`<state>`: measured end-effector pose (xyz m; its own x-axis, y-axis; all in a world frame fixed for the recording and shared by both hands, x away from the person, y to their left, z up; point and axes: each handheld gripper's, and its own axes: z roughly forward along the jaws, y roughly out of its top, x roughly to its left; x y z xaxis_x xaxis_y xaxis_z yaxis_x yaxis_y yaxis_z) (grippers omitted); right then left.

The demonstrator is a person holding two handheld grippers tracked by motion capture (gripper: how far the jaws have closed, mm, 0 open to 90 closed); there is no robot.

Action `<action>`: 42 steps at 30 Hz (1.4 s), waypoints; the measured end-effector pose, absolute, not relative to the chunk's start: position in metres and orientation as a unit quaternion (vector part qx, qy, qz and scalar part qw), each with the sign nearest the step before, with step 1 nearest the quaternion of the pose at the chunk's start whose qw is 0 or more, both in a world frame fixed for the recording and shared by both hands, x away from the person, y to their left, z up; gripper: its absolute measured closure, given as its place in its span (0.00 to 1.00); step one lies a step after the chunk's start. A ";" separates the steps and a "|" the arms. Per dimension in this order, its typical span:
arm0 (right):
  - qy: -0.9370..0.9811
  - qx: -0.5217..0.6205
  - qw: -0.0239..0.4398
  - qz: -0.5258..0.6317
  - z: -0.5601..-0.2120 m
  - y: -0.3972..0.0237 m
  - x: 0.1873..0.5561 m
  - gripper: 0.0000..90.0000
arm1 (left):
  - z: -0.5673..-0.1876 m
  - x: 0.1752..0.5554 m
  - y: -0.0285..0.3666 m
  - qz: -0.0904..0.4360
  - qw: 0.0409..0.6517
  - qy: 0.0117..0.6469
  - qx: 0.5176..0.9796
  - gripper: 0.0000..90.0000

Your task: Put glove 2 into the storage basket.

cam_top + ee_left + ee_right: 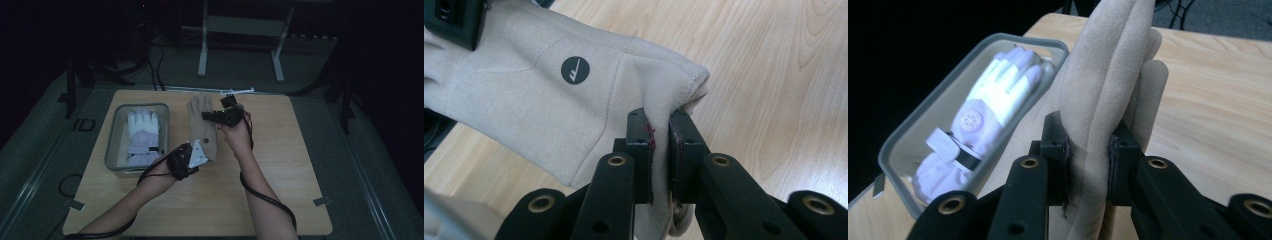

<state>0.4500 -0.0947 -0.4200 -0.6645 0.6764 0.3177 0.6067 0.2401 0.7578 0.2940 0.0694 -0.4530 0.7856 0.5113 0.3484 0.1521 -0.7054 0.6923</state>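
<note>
Here, the left tool [192,156] clamps the cuff of the tan glove [202,127]; the right tool [218,114] clamps its fingers. The glove hangs above the desk [280,165], at 3 o'clock from the bin [114,135] containing a white glove [141,135].

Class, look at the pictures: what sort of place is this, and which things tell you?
Probably a recording lab or workshop, not a home: a lone light wooden table on grey floor, black cables trailing behind it, and a metal-legged stand in a dark room.
</note>
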 end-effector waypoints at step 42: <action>0.849 0.298 0.010 0.436 -0.417 0.094 0.466 0.83 | -0.453 0.279 0.211 0.297 0.284 0.301 0.860 0.91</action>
<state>0.4664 0.0936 -0.4174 -0.8228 0.5138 0.2432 0.4968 0.4422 0.7468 0.2787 0.2114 -0.4530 0.6425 0.6864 0.3406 0.3483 -0.6576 0.6681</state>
